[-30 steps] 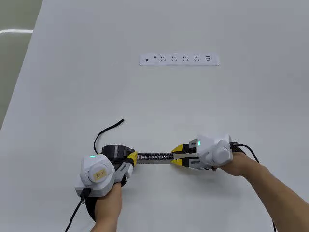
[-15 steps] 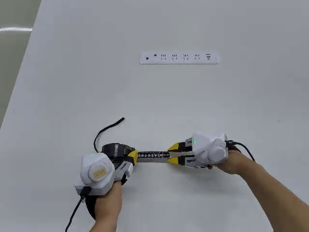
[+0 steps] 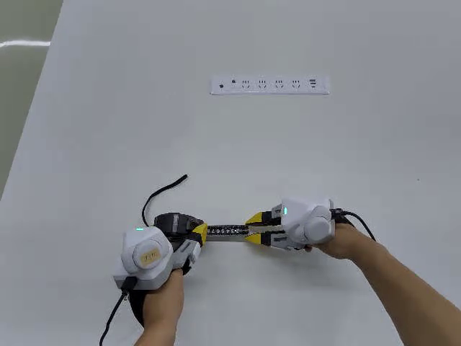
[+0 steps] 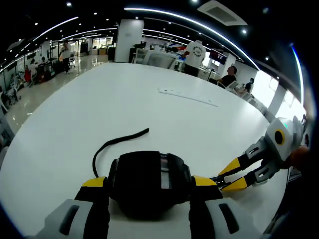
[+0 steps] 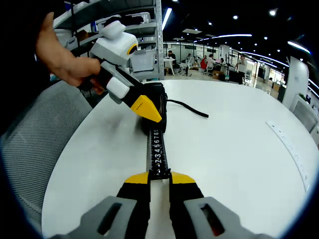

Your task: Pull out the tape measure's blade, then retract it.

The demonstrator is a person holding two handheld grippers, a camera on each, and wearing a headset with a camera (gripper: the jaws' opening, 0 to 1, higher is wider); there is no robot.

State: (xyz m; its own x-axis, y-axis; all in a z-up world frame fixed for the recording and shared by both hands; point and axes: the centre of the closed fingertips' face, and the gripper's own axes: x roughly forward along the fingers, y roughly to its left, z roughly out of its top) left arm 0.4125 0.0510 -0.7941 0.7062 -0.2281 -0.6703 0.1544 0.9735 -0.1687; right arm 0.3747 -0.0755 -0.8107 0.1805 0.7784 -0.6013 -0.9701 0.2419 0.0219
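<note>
Left gripper (image 4: 148,185) is clamped across the black rounded plastic tape measure case (image 3: 173,223), low over the white table (image 3: 324,158) near the person. I can't tell if the case actually rests on the surface. Right gripper (image 5: 159,180) has its jaws pinched on the tip end of the narrow numbered metal blade (image 5: 156,145). A short length is out, running straight between the two grippers. A static shot doesn't say whether this is the pull or the return, but the handling is the same either way. Keep the case pinned and level, and move the right gripper only along the blade axis, in line with the case mouth. Don't twist or lift it, or the blade kinks or slips out of the pinch. On the return, feed the tip back under control and release only at the mouth. The thin black wrist strap (image 3: 160,193) trails behind the case and needs to stay out of the left jaws. The only container-like item is the case itself; the rest of the blade is presumably coiled inside it, not visible. The white multi-socket power strip (image 3: 270,85) lies well apart, with nothing plugged in as far as I can see.
</note>
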